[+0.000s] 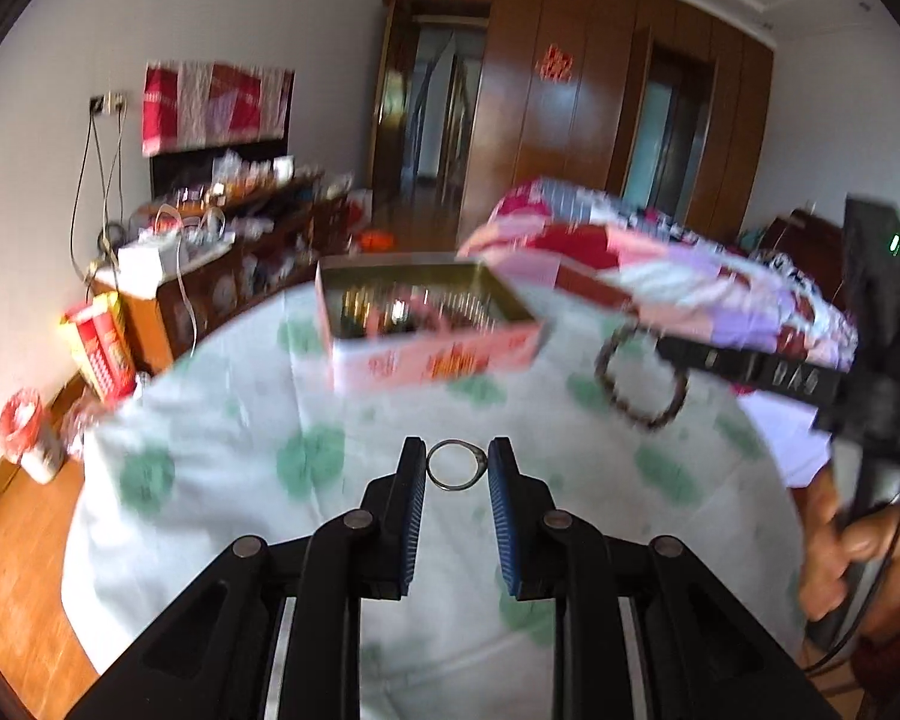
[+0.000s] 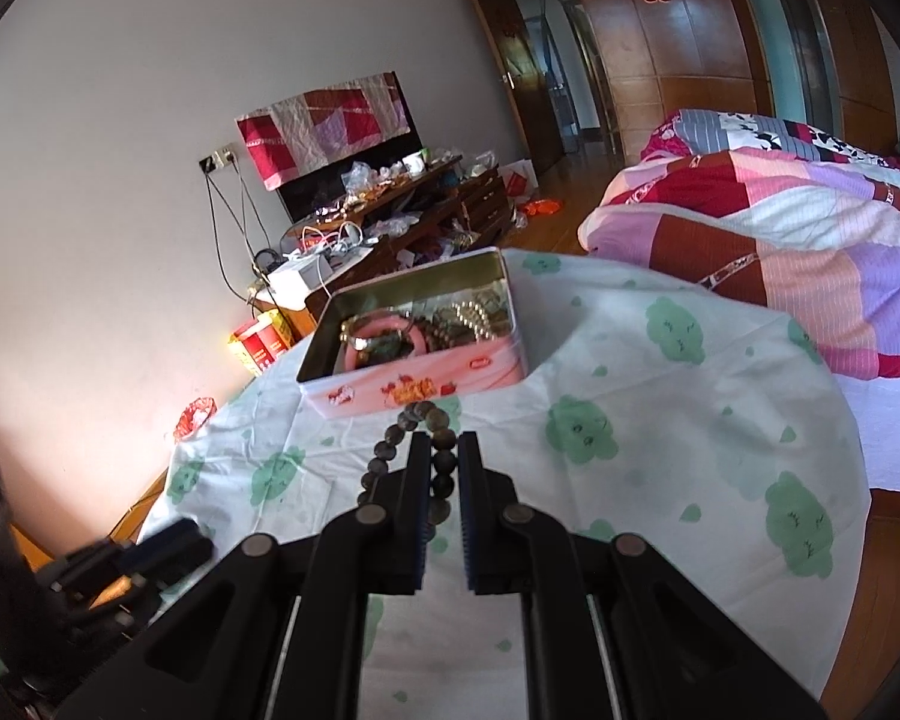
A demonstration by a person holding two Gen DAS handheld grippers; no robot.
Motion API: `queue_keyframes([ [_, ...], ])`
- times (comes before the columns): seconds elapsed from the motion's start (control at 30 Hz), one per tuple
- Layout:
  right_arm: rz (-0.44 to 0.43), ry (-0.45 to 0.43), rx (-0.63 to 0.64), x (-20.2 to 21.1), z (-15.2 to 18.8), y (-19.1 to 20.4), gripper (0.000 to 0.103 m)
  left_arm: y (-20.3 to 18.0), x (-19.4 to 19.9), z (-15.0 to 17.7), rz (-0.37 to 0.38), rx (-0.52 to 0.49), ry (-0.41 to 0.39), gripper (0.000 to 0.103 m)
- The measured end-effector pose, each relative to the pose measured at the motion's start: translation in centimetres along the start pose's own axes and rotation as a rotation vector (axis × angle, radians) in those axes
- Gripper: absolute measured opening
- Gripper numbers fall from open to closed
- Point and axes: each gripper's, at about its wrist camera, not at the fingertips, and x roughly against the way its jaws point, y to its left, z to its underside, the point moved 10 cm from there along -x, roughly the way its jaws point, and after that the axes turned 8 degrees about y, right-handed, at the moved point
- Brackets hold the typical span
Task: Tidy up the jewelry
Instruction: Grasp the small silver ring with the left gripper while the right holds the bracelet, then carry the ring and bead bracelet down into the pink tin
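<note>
A pink tin box [image 1: 432, 354] [image 2: 417, 387] stands open on a table covered with a white cloth with green prints [image 2: 660, 420]; it holds several bracelets and bead strings. My left gripper [image 1: 455, 465] is shut on a thin silver ring [image 1: 457, 483], held above the cloth in front of the box. My right gripper [image 2: 444, 450] is shut on a dark beaded bracelet [image 2: 411, 438], which hangs just before the box's near wall. In the left wrist view the right gripper [image 1: 678, 354] shows at the right with the bracelet [image 1: 639, 381] dangling.
A bed with a patchwork quilt [image 2: 780, 240] lies right of the table. A cluttered wooden cabinet [image 2: 390, 210] stands along the left wall, with a red-yellow box [image 2: 261, 345] on the floor. Wooden wardrobes and doors [image 1: 570, 120] lie behind.
</note>
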Motion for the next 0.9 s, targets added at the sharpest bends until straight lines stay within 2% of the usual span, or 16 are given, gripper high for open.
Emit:
queue_keyframes([
  [0.23,-0.009,-0.027,0.009,0.3,-1.5,0.3,0.011,-0.7,0.3,-2.6,0.004,-0.024,-0.061,0.021],
  [0.37,-0.008,-0.026,0.017,-0.5,-1.9,0.2,0.011,-0.3,-1.1,-3.2,0.016,-0.014,-0.048,0.021],
  [0.5,-0.013,-0.017,0.017,-1.8,-3.0,0.2,0.011,0.9,-3.1,-5.3,0.019,0.023,-0.057,0.021],
  [0.73,-0.042,-0.075,0.002,-4.4,-8.5,0.7,0.011,2.7,-6.9,-10.3,0.000,0.037,-0.104,0.021],
  [0.9,-0.036,-0.101,0.010,-8.1,-12.2,0.9,0.011,3.8,-10.6,-12.7,-0.013,0.042,-0.116,0.021],
])
